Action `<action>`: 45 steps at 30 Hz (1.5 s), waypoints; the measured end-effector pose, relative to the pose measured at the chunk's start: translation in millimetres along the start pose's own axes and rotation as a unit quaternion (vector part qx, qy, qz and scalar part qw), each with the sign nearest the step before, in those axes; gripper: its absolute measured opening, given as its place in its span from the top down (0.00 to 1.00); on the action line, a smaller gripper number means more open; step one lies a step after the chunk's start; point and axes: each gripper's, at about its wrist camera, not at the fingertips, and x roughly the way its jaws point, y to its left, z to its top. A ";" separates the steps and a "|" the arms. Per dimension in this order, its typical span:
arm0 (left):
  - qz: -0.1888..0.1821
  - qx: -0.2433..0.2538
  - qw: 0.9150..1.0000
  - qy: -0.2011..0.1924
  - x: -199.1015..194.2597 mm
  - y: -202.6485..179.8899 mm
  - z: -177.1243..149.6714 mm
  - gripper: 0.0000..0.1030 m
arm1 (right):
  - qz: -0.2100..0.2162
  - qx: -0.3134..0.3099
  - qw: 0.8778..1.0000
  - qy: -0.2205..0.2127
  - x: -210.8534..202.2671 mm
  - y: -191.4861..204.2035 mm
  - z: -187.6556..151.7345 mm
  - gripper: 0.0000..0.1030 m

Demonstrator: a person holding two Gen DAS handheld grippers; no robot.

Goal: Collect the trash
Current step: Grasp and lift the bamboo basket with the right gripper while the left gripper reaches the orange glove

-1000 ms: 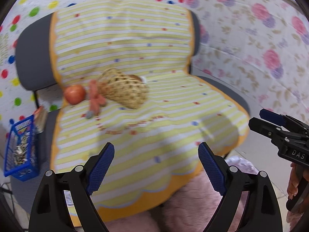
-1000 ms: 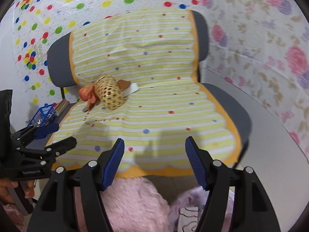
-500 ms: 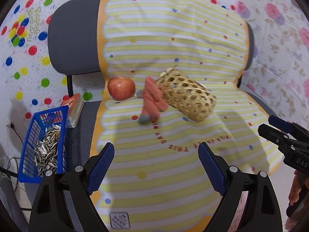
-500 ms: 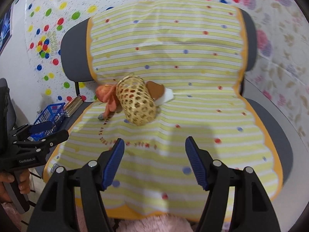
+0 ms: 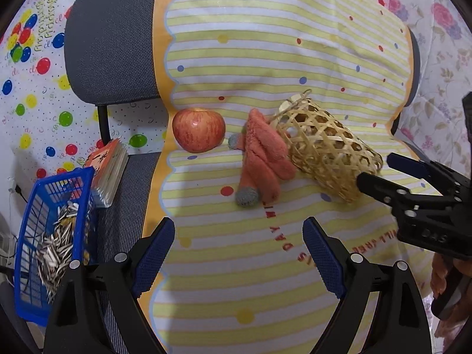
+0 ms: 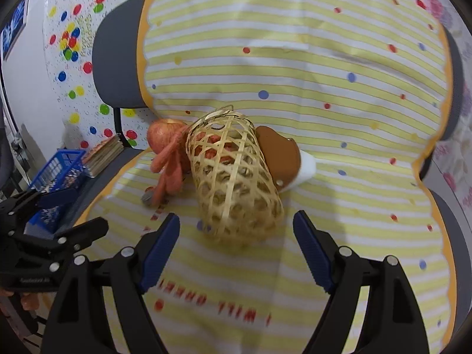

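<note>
Reading "I WILL" on striped cloth [image 6: 295,280], red print

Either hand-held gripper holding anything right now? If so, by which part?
Nothing is held. The left hand-held gripper and the right hand-held gripper are both open and empty; the woven basket lies untouched on the chair.

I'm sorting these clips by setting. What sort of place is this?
Probably a room at home or a staged indoor set, not a kitchen or workshop: an office chair draped with a striped cloth, balloon-print and floral sheets hung as backdrop, and an apple, wicker basket and blue crate nearby.
</note>
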 end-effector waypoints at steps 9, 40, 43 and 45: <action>-0.008 -0.006 1.000 0.002 -4.7 1.4 0.0 0.15 | -0.032 -0.038 0.998 0.033 32.4 9.0 3.6 0.26; -0.036 -0.006 0.999 -0.003 53.5 -25.6 50.5 0.30 | -0.101 0.141 0.980 -0.094 -101.8 -81.3 -33.9 0.29; -0.021 -0.010 1.000 0.008 74.0 -23.0 59.5 0.32 | -0.100 0.147 0.980 -0.088 -96.6 -86.9 -33.9 0.29; -0.012 -0.007 1.000 0.015 86.3 -21.8 62.9 0.34 | -0.101 0.149 0.980 -0.083 -93.7 -88.4 -35.0 0.29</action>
